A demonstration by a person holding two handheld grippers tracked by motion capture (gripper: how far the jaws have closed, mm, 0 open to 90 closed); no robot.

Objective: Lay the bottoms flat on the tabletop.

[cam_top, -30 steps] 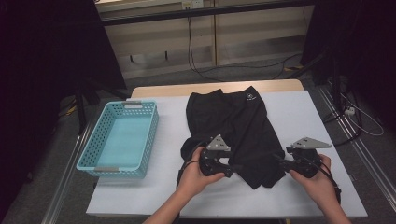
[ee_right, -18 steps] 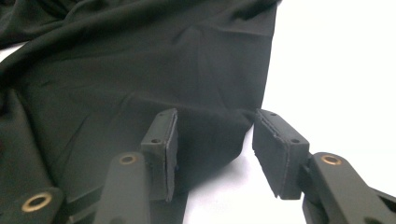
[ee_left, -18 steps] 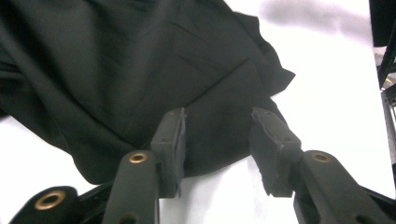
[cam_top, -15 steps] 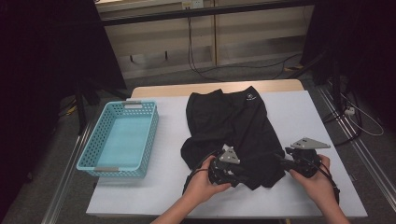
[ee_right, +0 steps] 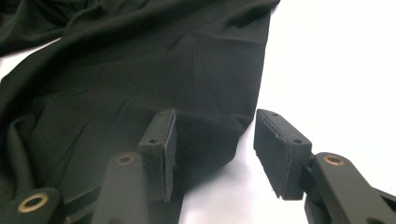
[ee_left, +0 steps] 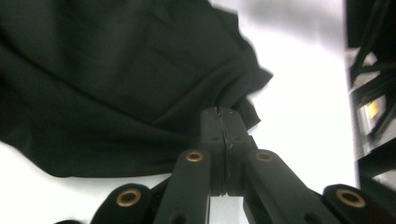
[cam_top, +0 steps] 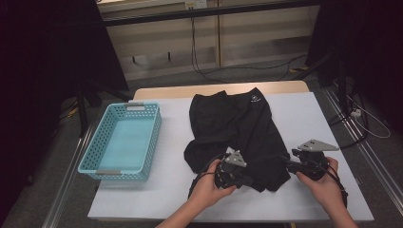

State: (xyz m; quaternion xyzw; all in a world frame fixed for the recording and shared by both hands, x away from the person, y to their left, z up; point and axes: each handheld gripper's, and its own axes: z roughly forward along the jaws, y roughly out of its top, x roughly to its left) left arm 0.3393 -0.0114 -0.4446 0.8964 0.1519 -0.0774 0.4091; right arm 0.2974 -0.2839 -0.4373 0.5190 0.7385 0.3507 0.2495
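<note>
A black garment (cam_top: 237,126) with a small white logo lies spread on the white table (cam_top: 309,114), one side bunched near me. My left gripper (cam_top: 249,180) lies at its near hem. In the left gripper view the jaws have just been closing and now meet on a pinch of the black garment (ee_left: 116,70), with creases running to the left gripper (ee_left: 219,114). My right gripper (cam_top: 287,167) is at the near right corner. In the right gripper view the right gripper (ee_right: 215,116) stands open, and the corner of the garment (ee_right: 140,60) lies flat between the pads.
A light blue plastic basket (cam_top: 114,175) stands on the left part of the table, holding nothing. Bare white tabletop runs to the right of the garment. Beyond the table are dark stands and cables on the floor.
My left gripper has shifted right and nearer along the garment's near hem and its jaws have come together on the cloth. The right hand has stayed where it was.
</note>
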